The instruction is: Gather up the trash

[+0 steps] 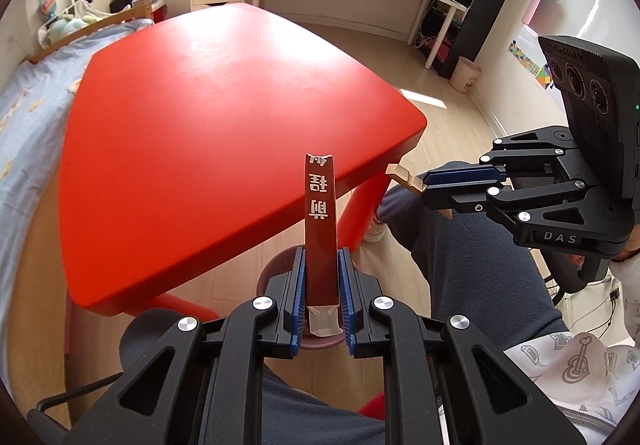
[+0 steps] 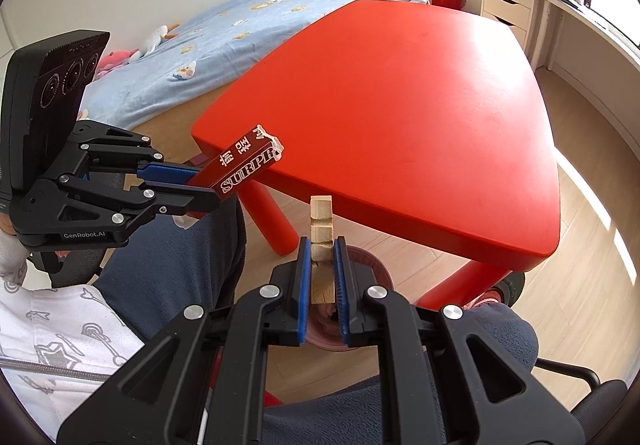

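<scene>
Left claw (image 1: 320, 297): closed on a dark red wrapper (image 1: 319, 221), long axis running straight out along the fingers, torn end forward. Right claw (image 2: 322, 285): closed on a small wooden piece (image 2: 321, 241), likewise lengthwise along the fingers. Directly below both claws: a pink bin (image 2: 376, 273) on the floor, beside the knees; both items hang over its mouth, so release looks like the next step. Beyond: red surface (image 1: 208, 105), nothing visible on it. Further: bed (image 2: 240, 21).

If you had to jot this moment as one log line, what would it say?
left gripper: shut on red wrapper | right gripper: shut on wooden piece | both over pink bin | red table: bare
</scene>
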Motion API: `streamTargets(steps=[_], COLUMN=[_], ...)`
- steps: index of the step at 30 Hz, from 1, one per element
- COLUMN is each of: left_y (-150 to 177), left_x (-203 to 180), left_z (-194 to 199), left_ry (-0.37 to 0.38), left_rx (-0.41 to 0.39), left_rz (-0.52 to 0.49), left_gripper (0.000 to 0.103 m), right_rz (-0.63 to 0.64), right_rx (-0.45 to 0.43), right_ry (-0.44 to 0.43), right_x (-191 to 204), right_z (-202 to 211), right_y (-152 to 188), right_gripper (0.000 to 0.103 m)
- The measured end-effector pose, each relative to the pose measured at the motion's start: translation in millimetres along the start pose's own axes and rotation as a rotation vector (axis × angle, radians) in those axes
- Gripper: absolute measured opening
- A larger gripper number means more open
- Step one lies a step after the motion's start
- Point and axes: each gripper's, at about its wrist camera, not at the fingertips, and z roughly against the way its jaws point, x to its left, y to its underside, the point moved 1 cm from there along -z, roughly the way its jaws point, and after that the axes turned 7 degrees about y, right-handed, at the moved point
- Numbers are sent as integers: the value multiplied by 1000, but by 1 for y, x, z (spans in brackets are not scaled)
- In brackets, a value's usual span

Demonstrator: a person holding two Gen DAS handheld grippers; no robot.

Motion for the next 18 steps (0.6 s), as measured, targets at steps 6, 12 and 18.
streamTargets(steps=[6, 12, 18], left_y=[0, 1, 1], left_x=[5, 12, 15], left_z=[2, 4, 4], left_ry=[-37, -75, -74], left_rx=[-43, -56, -54], left_rz=[19, 48, 63], left_gripper=[78, 94, 95], right_rz=[-27, -42, -58], right_rx=[-16, -22, 5], right_ry=[18, 40, 48], right_x=[-6, -9, -9], right_z=[0, 1, -3], right_y=[3, 5, 3], right_gripper=[70, 93, 99])
